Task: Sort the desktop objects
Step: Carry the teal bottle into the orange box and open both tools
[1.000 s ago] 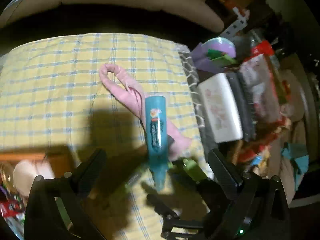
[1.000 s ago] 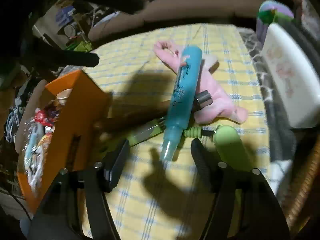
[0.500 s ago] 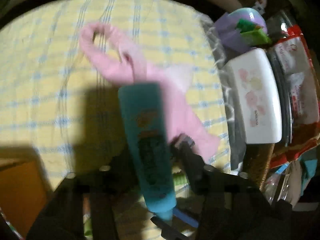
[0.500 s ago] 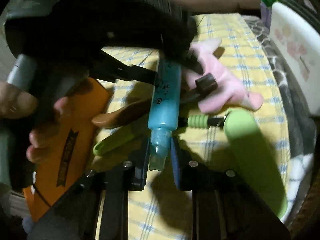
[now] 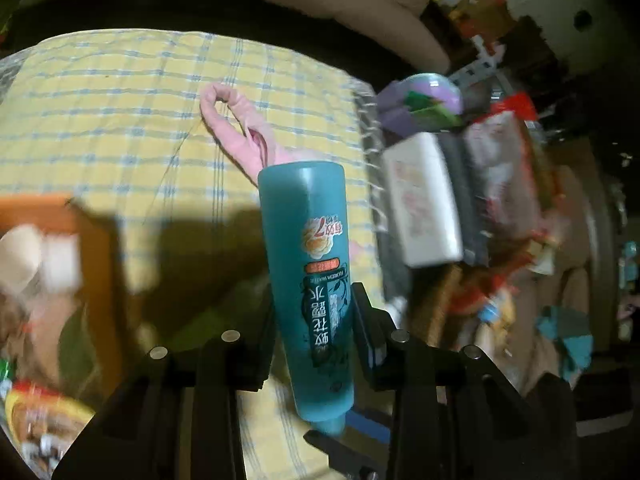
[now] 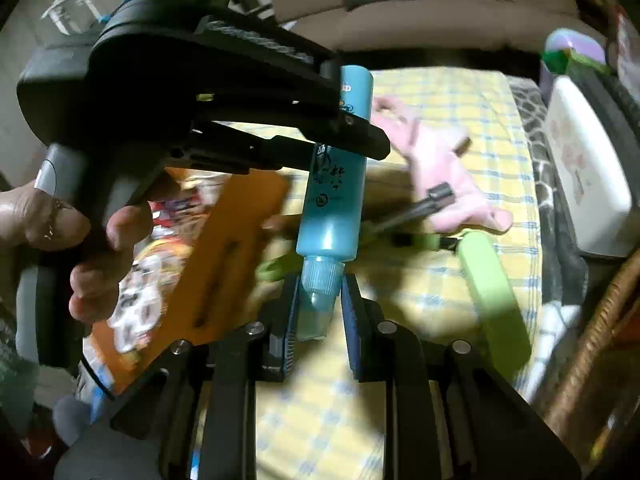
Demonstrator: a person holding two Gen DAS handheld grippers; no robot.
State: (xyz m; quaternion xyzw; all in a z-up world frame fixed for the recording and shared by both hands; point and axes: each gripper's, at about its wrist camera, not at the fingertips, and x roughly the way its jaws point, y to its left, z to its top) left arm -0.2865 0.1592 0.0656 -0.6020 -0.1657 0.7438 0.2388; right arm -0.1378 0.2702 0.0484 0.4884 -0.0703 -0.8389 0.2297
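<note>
Bottle (image 5: 310, 280) hangs above the yellow cloth (image 5: 120, 112), pinched at its body by the left gripper (image 5: 312, 324) and at its cap by the right gripper (image 6: 318, 308). Behind the bottle lies a pink cloth (image 6: 444, 176); left of it stands an orange box (image 6: 224, 252).

Both cameras sit close above the yellow checked bench (image 5: 120, 112), each peering forward along its own tool. The left wrist view faces the far sofa, hard up against the teal bottle (image 5: 308, 280). The right wrist view looks up the same bottle (image 6: 336, 184) from its cap end, catching the left tool (image 6: 348, 136) and pink cloth (image 6: 436, 168).
</note>
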